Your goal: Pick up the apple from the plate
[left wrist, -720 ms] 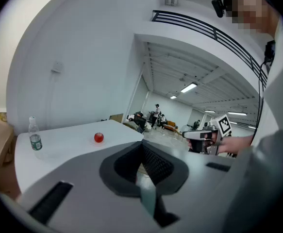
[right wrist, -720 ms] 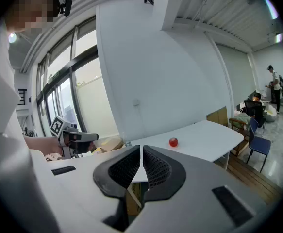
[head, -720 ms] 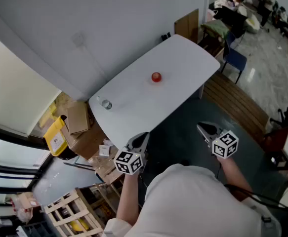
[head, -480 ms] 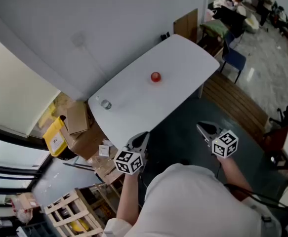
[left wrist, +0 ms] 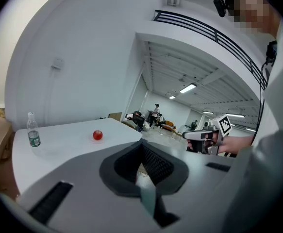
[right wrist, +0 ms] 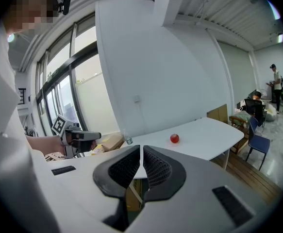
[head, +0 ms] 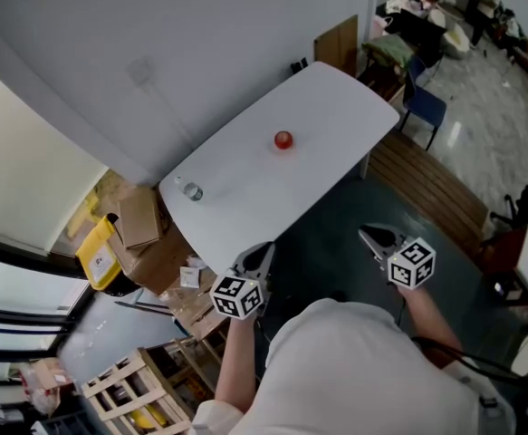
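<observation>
A small red apple (head: 283, 140) sits near the middle of the long white table (head: 336, 98), and any plate under it barely stands out from the tabletop. The left gripper view also shows the apple (left wrist: 97, 135), as does the right gripper view, apple (right wrist: 174, 139). My left gripper (head: 263, 250) is held short of the table's near edge, its jaws shut and empty. My right gripper (head: 369, 236) hovers over the dark floor to the right, also shut with nothing in it. Both are well short of the apple.
A clear water bottle (head: 191, 190) stands at the table's left end. Cardboard boxes (head: 141, 217), a yellow container (head: 100, 254) and a wooden crate (head: 137, 392) crowd the floor at left. A blue chair (head: 425, 107) stands past the table's right end.
Only the head view has drifted a little; both grippers and the apple stay where they were.
</observation>
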The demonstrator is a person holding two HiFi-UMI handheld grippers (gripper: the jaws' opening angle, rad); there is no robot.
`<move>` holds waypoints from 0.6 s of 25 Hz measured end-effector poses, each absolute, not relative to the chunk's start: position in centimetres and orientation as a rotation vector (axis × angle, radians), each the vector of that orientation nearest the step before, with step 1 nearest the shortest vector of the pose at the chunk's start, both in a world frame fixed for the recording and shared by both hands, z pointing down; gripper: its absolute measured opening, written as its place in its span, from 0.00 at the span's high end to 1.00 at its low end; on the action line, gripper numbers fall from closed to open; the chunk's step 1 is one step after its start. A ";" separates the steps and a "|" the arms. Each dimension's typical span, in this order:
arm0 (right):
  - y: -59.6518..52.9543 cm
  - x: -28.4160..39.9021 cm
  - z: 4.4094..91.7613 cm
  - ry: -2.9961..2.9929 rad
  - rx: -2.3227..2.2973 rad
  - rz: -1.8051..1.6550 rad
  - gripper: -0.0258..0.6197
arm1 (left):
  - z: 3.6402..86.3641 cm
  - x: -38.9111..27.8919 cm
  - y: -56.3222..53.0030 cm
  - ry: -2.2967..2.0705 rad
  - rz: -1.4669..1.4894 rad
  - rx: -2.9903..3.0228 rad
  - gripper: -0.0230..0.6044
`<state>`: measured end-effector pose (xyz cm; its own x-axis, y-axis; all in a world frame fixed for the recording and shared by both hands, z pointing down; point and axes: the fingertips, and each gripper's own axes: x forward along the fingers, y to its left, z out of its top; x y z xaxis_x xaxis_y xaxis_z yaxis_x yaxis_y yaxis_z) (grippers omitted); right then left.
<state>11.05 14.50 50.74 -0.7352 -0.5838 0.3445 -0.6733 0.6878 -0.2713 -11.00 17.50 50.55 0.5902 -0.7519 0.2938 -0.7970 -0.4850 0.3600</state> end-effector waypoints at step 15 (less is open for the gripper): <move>18.1 9.1 52.3 -2.594 1.101 0.628 0.89 | 52.3 -12.9 19.7 -1.133 0.128 2.375 0.96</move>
